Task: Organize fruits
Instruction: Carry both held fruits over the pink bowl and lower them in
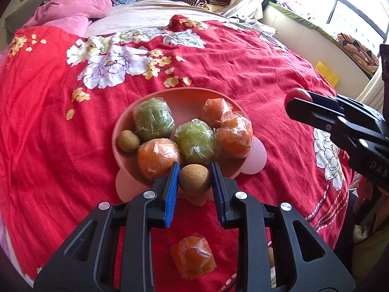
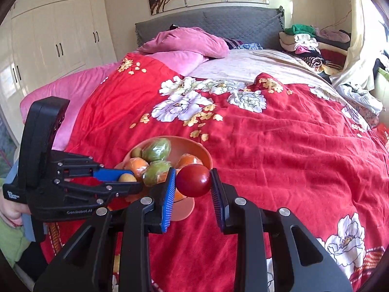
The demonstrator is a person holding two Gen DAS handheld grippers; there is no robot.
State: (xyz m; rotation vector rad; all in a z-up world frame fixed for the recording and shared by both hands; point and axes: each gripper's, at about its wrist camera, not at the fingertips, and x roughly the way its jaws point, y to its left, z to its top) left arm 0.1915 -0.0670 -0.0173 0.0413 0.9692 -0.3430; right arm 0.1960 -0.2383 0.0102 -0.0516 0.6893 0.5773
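A pink bowl (image 1: 184, 101) on the red bedspread holds wrapped green fruits (image 1: 153, 119), wrapped orange fruits (image 1: 158, 158) and a small brown fruit (image 1: 127, 141). My left gripper (image 1: 195, 178) is shut on another small brown round fruit (image 1: 194, 179) at the bowl's near rim. In the right wrist view, my right gripper (image 2: 193, 181) is shut on a dark red round fruit (image 2: 193, 181), held just right of the bowl (image 2: 194, 149). The left gripper (image 2: 121, 178) shows there at the left with its brown fruit (image 2: 127, 177). In the left wrist view the right gripper (image 1: 297, 98) enters from the right.
A wrapped orange fruit (image 1: 193, 258) lies on the bedspread below my left gripper. The red floral bedspread (image 2: 279, 150) stretches far and right. Pink pillows (image 2: 187, 41) and a grey headboard (image 2: 218, 24) are at the back, folded clothes (image 2: 306, 46) at the far right.
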